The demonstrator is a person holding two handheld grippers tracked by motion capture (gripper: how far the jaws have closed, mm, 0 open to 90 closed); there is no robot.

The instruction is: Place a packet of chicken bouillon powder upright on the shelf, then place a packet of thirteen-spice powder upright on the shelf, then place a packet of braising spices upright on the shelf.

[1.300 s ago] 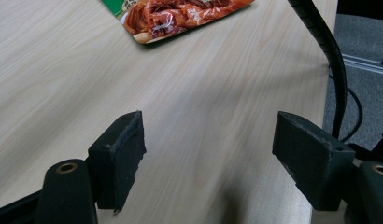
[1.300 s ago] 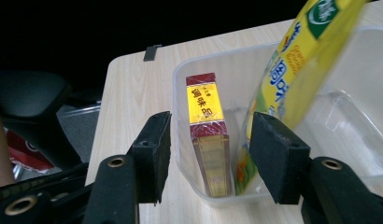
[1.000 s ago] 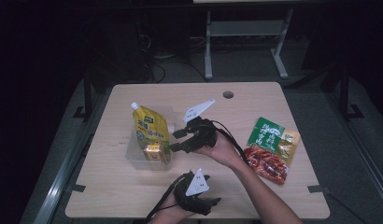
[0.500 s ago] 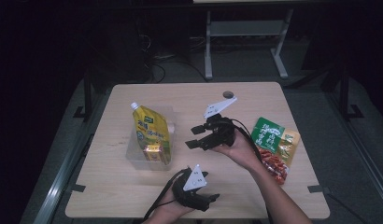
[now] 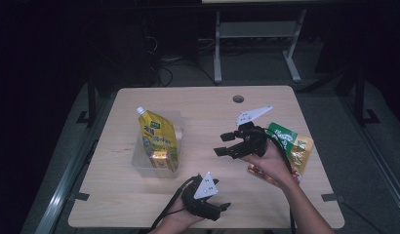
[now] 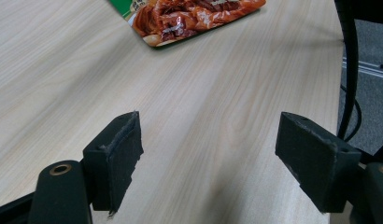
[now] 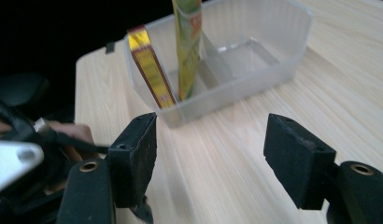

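A clear plastic bin [image 5: 142, 168] [image 7: 255, 79] stands left of the table's middle. In it a yellow-green spouted pouch [image 5: 156, 134] [image 7: 188, 42] stands upright, and a small gold and red box [image 5: 161, 160] [image 7: 151, 70] leans at the near end. My right gripper [image 5: 221, 144] [image 7: 210, 154] hovers right of the bin, pointing at it. It is open, its jaws have just been opening, and nothing is between them. My left gripper [image 5: 223, 210] [image 6: 208, 154] rests open and empty by the front edge, aimed at a red snack packet [image 6: 194, 16].
A green packet [image 5: 283, 136] and an orange packet [image 5: 301, 151] lie at the table's right side, partly under my right hand. A round cable hole [image 5: 238, 99] sits near the far edge. A metal stand [image 5: 256, 34] and cables are on the floor beyond.
My right gripper has moved right, away from the bin and toward the snack packets, with its jaws spreading. The left gripper has stayed put.
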